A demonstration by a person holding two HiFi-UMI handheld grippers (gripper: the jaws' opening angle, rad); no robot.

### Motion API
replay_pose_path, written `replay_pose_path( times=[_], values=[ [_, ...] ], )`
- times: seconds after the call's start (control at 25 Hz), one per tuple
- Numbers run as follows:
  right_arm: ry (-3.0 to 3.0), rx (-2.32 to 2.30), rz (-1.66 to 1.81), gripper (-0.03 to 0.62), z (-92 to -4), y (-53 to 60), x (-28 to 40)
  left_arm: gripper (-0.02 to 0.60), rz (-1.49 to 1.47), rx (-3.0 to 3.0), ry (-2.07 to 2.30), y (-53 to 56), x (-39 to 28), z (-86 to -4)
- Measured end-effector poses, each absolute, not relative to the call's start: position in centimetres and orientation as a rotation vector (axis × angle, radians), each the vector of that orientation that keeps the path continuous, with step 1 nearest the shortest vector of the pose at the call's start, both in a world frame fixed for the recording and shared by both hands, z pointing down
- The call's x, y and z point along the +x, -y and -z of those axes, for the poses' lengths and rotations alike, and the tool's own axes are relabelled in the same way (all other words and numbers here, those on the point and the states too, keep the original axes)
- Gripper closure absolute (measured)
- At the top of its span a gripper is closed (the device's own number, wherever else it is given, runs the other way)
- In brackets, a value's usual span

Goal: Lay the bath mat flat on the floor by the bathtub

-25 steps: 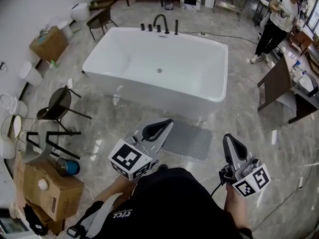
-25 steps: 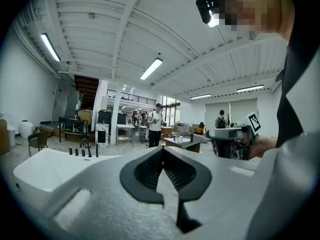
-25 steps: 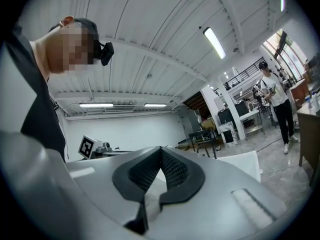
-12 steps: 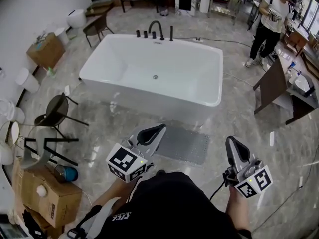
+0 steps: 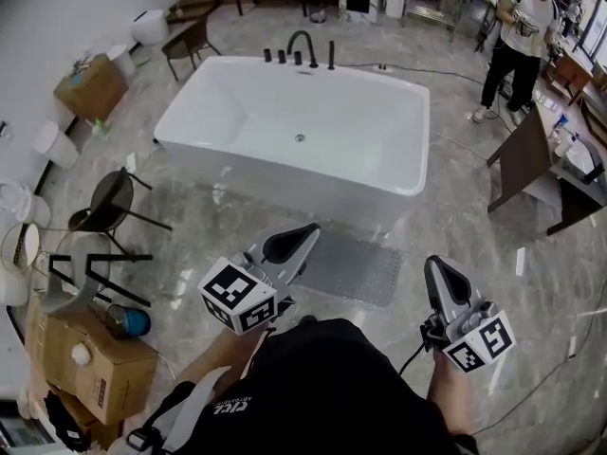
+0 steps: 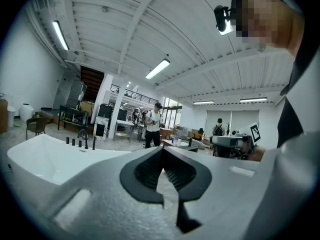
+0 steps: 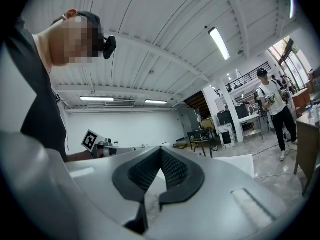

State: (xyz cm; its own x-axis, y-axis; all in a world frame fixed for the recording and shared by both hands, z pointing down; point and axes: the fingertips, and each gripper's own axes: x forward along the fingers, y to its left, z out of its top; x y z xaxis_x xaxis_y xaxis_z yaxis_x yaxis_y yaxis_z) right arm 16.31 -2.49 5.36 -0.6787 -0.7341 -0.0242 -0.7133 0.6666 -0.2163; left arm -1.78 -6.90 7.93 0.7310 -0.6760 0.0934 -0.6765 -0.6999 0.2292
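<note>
A grey bath mat lies flat on the marble floor, right in front of the white bathtub. My left gripper is shut and empty, held up in the air with its tip over the mat's left end. My right gripper is also shut and empty, raised to the right of the mat. In the left gripper view the left gripper has its jaws closed tip to tip, with the bathtub beyond. The right gripper looks the same in the right gripper view.
A black faucet set stands on the tub's far rim. Chairs and a cardboard box crowd the left side. A tilted brown table is at the right. A person stands at the back right.
The view has shifted slightly; both grippers stay raised and shut, with the left one drifting a little. The mat has not moved.
</note>
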Motion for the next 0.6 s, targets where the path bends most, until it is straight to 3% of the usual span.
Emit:
replay_pose_path(
  times=[0.6],
  values=[
    [-2.771, -1.158, 0.336, 0.594, -6.22, 2.89, 15.76, 0.574, 0.096, 2.642, 1.02, 6.85, -2.0, -6.94]
  ],
)
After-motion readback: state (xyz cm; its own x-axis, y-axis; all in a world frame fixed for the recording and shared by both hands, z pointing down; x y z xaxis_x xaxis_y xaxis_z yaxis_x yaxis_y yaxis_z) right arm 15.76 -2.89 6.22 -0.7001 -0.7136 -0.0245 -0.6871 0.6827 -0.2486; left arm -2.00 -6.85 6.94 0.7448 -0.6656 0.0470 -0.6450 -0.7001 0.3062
